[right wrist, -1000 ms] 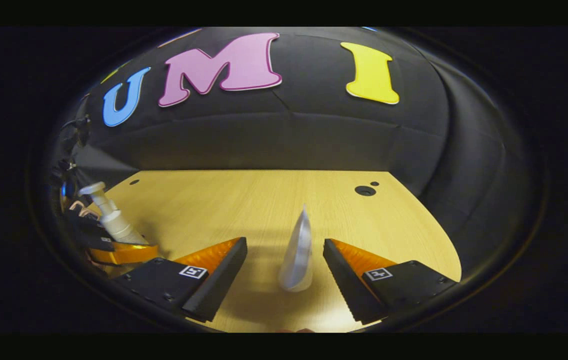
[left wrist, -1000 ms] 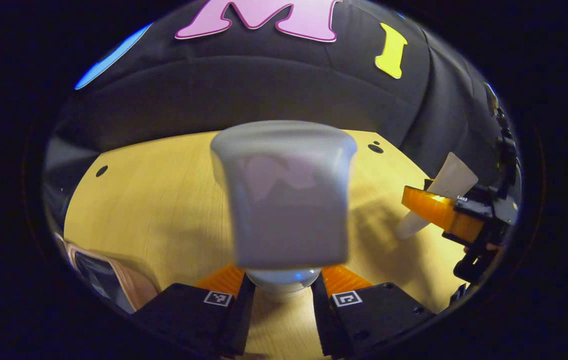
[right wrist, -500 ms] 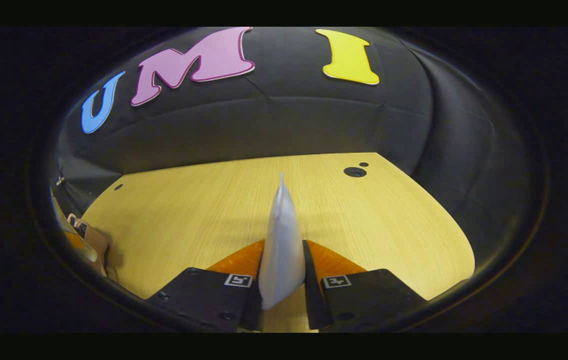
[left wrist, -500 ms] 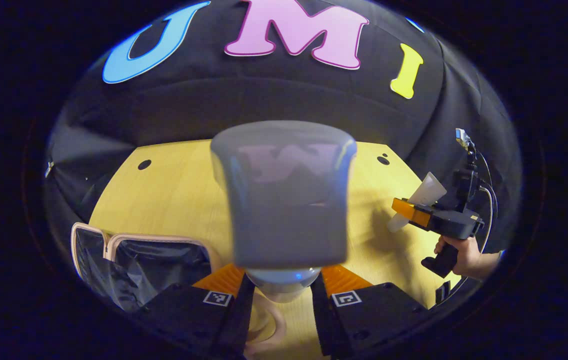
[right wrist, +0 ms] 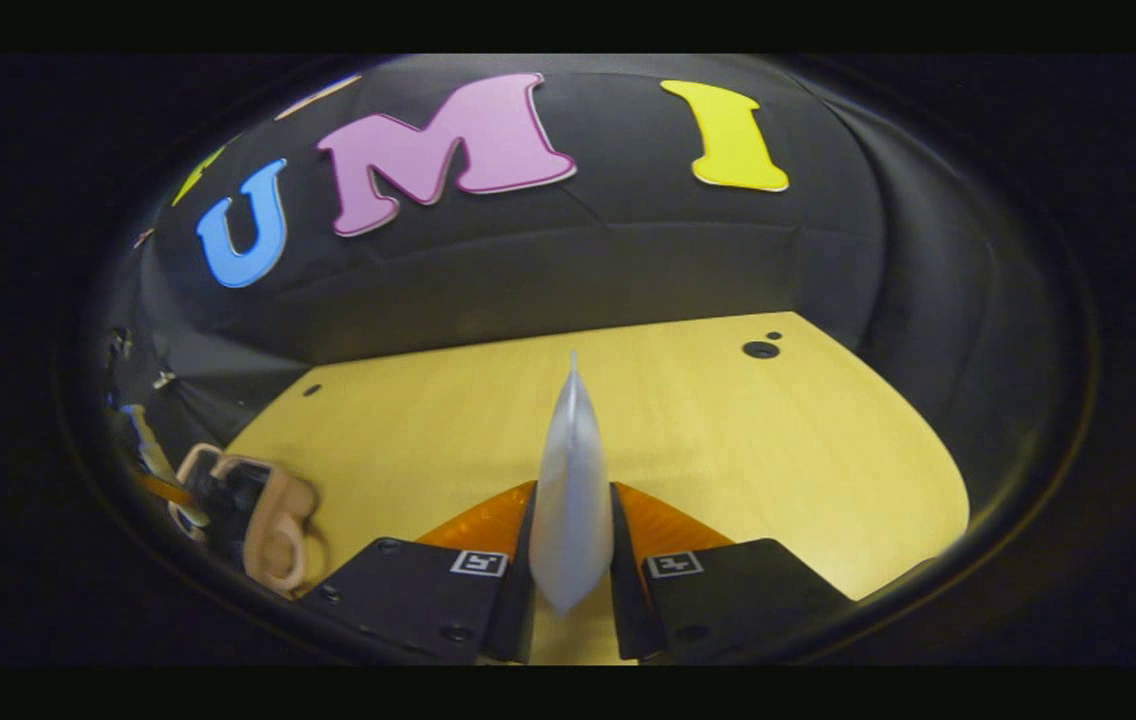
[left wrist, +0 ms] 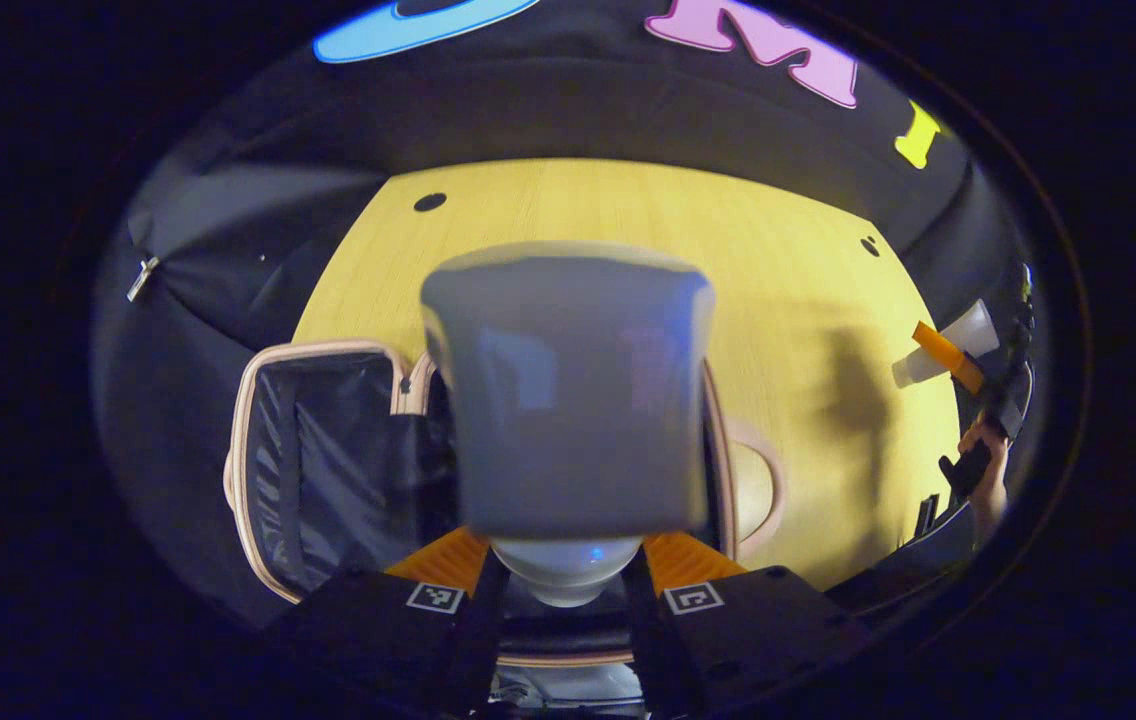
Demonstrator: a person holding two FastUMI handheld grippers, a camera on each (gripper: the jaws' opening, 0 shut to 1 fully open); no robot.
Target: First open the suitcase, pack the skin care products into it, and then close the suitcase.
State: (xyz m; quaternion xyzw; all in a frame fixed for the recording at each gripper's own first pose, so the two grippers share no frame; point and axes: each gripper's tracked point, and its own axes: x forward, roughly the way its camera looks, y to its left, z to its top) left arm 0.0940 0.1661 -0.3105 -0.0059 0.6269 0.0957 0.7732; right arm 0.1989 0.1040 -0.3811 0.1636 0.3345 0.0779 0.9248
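My left gripper [left wrist: 566, 575] is clenched on the neck of a pump bottle [left wrist: 568, 390], whose wide pump head points at twelve o'clock, away from the fingers. Directly under it, spreading toward nine o'clock, lies the open suitcase [left wrist: 328, 470], dark lining up, on the wooden table [left wrist: 628, 210]. My right gripper [right wrist: 573, 560] grasps a white squeeze tube [right wrist: 573, 480], long axis toward twelve, well apart from the suitcase. I judge the left nearer: the bottle should go down first.
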